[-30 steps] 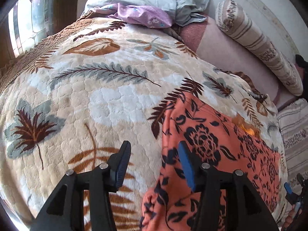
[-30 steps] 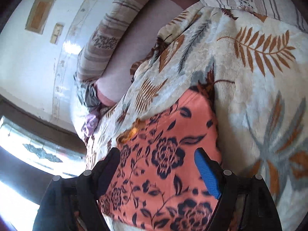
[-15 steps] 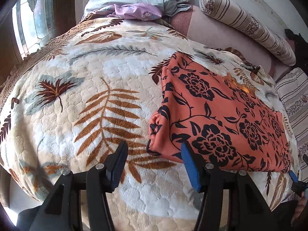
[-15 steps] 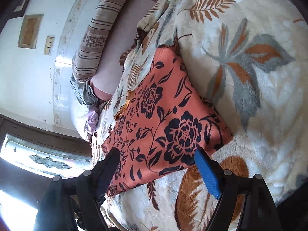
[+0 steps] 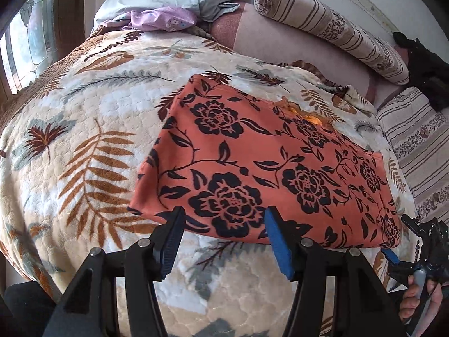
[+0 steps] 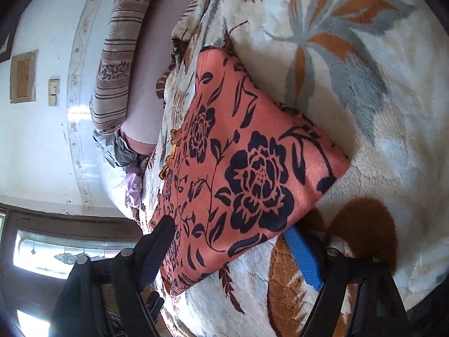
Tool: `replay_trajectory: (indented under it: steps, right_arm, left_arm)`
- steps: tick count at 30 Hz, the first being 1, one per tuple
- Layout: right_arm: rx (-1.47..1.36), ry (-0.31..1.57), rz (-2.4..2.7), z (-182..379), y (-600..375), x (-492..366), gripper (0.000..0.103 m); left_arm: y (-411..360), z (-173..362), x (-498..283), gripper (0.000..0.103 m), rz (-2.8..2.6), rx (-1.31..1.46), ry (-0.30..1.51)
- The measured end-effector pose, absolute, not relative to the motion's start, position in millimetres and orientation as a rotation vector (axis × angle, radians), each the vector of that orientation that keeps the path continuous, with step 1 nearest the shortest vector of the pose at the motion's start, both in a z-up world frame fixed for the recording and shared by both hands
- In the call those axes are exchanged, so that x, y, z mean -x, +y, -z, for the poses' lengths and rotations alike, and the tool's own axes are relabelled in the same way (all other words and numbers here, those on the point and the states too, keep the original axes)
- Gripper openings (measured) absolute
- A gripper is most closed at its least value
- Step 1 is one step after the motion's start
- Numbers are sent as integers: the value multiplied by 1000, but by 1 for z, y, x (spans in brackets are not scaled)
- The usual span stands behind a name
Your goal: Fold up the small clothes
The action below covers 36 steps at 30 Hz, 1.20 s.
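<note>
An orange garment with black flowers (image 5: 261, 163) lies folded flat as a rectangle on the leaf-patterned blanket (image 5: 84, 146). It also shows in the right wrist view (image 6: 241, 174). My left gripper (image 5: 224, 241) is open and empty, its fingers just before the garment's near edge. My right gripper (image 6: 233, 250) is open and empty at the garment's near right end; it shows at the right edge of the left wrist view (image 5: 398, 241), held by a hand.
A striped bolster (image 5: 331, 28) and a pink bedsheet strip (image 5: 280, 45) lie at the bed's far side. Grey and purple clothes (image 5: 168, 5) are piled at the far left. A window (image 5: 25, 42) is at left, a striped cover (image 5: 421, 151) at right.
Both grippers have pulled back toward the near edge of the bed, away from the garment. The garment now lies in full view as a folded rectangle.
</note>
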State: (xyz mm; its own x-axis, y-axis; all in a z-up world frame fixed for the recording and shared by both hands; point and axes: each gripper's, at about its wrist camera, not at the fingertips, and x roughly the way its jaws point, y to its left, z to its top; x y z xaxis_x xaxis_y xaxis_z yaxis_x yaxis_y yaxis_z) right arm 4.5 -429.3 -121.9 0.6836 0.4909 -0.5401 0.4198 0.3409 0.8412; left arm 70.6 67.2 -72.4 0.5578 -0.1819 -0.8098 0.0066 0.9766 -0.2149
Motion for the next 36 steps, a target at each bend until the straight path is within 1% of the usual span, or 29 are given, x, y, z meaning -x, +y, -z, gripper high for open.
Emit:
replay_trajectory:
  steps: [6, 10, 16, 28, 31, 36]
  right_arm:
    - [-1223, 830, -47, 115, -439, -17, 83]
    - [-1162, 830, -52, 119, -436, -22, 83]
    - [-1142, 824, -64, 119, -436, -24, 83]
    - [-1143, 818, -61, 121, -436, -23, 84]
    - [-1144, 815, -64, 120, -436, -22, 83]
    - [-1128, 815, -40, 113, -436, -19, 83]
  left_arm:
    - [16, 74, -90, 60, 129, 105, 977]
    - [-1, 88, -105, 60, 98, 59, 1025]
    - [-9, 105, -113, 60, 70, 18, 1066]
    - [-12, 112, -114, 66, 78, -22, 1065]
    - [-10, 107, -111, 66, 85, -17, 1060]
    - [-12, 89, -107, 67, 109, 20, 971]
